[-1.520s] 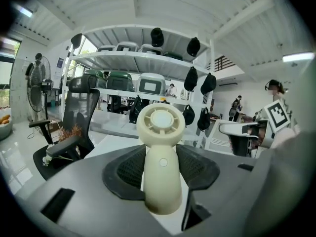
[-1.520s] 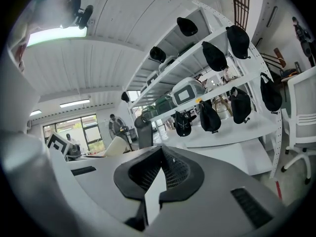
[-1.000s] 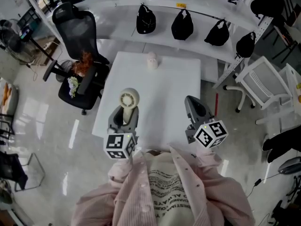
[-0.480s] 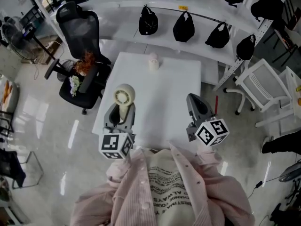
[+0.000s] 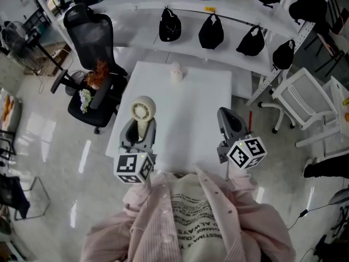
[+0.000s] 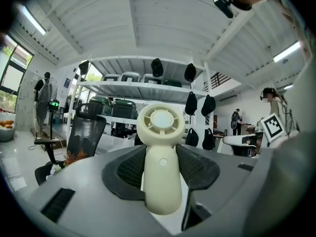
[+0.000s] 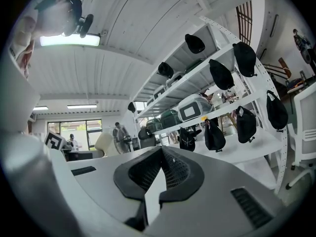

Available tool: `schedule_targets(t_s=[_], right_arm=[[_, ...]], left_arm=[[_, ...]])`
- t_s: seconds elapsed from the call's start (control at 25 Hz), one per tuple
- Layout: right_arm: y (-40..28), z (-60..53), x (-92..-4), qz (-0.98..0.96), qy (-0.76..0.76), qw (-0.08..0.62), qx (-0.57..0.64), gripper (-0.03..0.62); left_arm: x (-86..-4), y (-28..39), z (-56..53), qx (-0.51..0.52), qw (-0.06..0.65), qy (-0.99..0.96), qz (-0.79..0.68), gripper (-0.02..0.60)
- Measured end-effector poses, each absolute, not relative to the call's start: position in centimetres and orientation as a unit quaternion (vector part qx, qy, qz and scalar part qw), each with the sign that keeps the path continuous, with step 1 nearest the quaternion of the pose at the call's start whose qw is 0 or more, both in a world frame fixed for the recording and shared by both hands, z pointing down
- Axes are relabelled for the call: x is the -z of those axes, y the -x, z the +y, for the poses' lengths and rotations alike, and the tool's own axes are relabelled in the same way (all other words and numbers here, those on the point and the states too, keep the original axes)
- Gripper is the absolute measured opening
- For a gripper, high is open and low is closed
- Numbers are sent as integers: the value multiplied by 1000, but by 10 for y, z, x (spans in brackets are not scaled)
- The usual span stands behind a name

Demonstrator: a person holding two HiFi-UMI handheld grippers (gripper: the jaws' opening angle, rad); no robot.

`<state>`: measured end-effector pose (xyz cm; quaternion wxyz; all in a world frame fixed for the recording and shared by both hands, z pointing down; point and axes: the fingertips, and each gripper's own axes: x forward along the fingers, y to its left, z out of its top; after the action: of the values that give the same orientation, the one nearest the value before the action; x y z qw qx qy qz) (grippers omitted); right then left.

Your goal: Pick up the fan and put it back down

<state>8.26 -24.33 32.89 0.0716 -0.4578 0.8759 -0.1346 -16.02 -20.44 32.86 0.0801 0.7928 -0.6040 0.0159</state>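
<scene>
A cream hand-held fan (image 5: 143, 111) with a round head stands upright in my left gripper (image 5: 139, 129), over the left side of the white table (image 5: 185, 91). In the left gripper view both black pads press on the handle of the fan (image 6: 160, 172) and its head rises above the left gripper (image 6: 160, 152). My right gripper (image 5: 226, 119) hovers over the table's right front part. It is shut with nothing in it, and in its own view the right gripper (image 7: 161, 152) shows its pad tips meeting.
A small cream object (image 5: 175, 71) sits near the table's far edge. A black office chair (image 5: 92, 48) stands left of the table and a white chair (image 5: 305, 97) to the right. Behind the table is a white shelf with hanging black caps (image 5: 210, 29).
The left gripper has risen a little with the fan in it and drifted slightly left. The right gripper has stayed put.
</scene>
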Motion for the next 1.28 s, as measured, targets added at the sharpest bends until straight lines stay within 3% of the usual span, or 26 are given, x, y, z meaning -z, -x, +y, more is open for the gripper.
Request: schedule_targets(t_s=[1.28], right_arm=[[-67, -246, -441, 870, 444, -21, 215, 0]], left_arm=[[-501, 89, -246, -152, 224, -804, -529, 183]])
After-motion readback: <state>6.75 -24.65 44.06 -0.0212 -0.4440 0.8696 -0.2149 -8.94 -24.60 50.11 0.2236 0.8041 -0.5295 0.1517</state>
